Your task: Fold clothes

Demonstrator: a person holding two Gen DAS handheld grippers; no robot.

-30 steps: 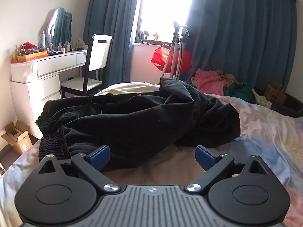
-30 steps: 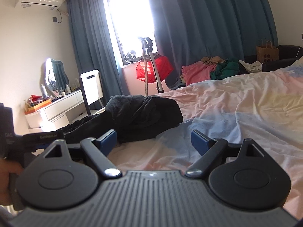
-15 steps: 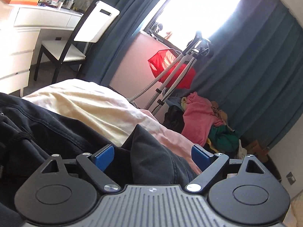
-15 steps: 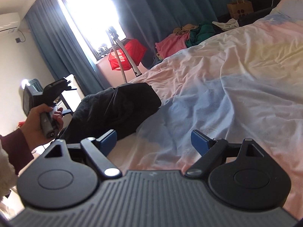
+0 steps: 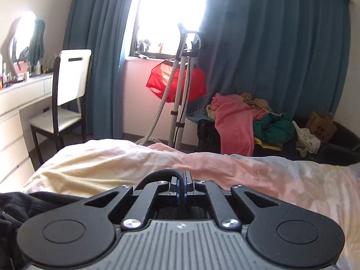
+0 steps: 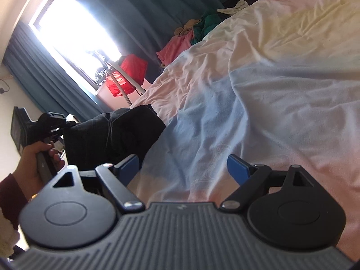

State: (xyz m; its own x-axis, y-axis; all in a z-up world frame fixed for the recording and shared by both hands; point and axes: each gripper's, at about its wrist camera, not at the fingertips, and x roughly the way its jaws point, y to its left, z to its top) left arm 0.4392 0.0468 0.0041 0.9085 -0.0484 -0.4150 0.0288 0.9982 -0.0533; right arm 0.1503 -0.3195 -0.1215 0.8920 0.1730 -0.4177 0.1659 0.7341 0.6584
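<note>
My left gripper [image 5: 183, 187] is shut on the ribbed black waistband [image 5: 162, 173] of a black garment, which curls up out of the closed blue pads. More of that black garment [image 5: 24, 204] bunches at the lower left of the left wrist view. In the right wrist view the same black garment [image 6: 117, 135] hangs lifted at the left edge of the bed [image 6: 258, 103], with the left gripper [image 6: 65, 123] gripping its top, held by a person's hand [image 6: 36, 157]. My right gripper [image 6: 182, 168] is open above the bedsheet, with nothing between its blue pads.
A pastel bedsheet [image 5: 157, 159] covers the bed. Beyond it stand a garment steamer [image 5: 180, 85] with a red cloth, a pile of pink and green clothes [image 5: 247, 119], a white chair [image 5: 65, 103] and a white dresser [image 5: 13, 112]. Blue curtains frame a bright window.
My left gripper has shut on the black garment's waistband and lifted it off the bed. My right gripper stays open and has tilted toward the sheet.
</note>
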